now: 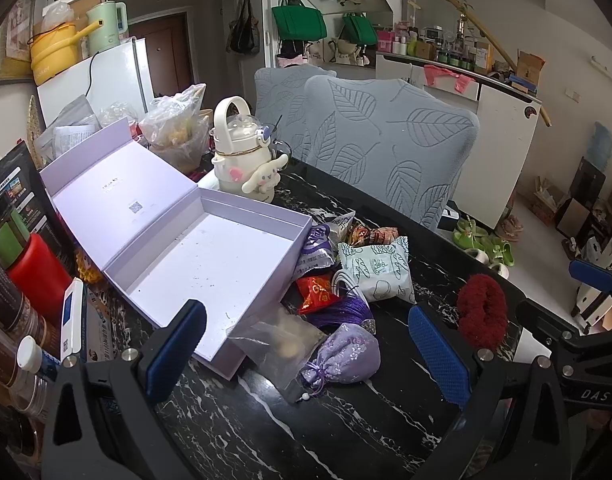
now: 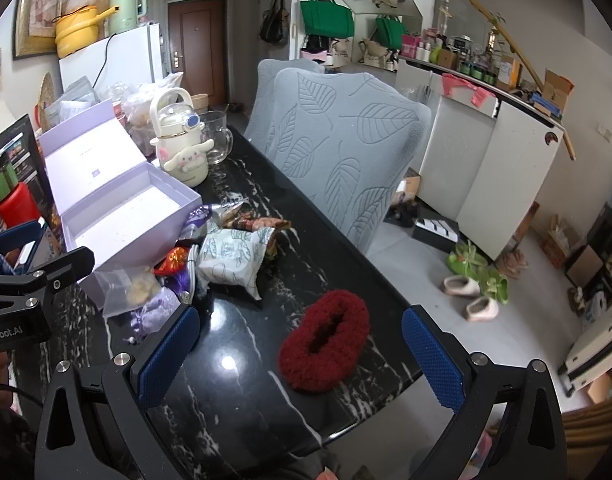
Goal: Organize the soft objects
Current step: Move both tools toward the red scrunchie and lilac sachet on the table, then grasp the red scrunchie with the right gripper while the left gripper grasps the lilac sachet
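Hovering wide, your right tool frames the red scrunchie. Your left tool, also wide, frames the purple pouch near the lavender box.

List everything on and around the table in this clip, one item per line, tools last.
box: 1, lavender, open and empty, table left
sachet pouch: 1, purple, in front of the box
clear bag: 1, transparent, against the box corner
snack packets: several, mint, red, purple, piled right of the box
scrunchie: 1, dark red, near the table's right edge
kettle bottle: 1, cream, behind the box
glass mug: 1, clear, beside the bottle
chairs: 2, grey leaf covers, far side
left tool: open, over the pouch
right tool: open, around the scrunchie
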### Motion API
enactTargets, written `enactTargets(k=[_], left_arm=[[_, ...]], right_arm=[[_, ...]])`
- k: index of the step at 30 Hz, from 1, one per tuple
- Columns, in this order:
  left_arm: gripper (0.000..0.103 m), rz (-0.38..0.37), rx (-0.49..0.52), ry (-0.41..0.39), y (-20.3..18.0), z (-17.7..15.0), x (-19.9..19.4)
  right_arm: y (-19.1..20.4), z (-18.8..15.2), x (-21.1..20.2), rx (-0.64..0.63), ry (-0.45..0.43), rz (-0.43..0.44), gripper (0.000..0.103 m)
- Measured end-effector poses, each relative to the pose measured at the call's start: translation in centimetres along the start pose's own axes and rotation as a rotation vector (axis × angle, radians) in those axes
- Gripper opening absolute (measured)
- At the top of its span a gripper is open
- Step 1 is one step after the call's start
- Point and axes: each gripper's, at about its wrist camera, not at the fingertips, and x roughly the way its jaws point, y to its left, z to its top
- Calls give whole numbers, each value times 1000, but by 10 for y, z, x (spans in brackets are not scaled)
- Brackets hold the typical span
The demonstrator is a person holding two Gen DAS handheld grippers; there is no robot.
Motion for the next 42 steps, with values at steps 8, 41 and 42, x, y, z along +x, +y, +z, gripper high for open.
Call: enactTargets(k=[8, 41, 42], left_arm=[[103, 0, 0, 0, -1, 0, 0], [103, -60, -5, 24, -19, -28, 16], [103, -64, -3, 24, -21, -30, 18]], right_arm=[[0, 0, 0, 2, 1, 0, 103], [-13, -23, 34, -8, -2, 132, 103], [-13, -25, 38, -9, 4, 144, 103]])
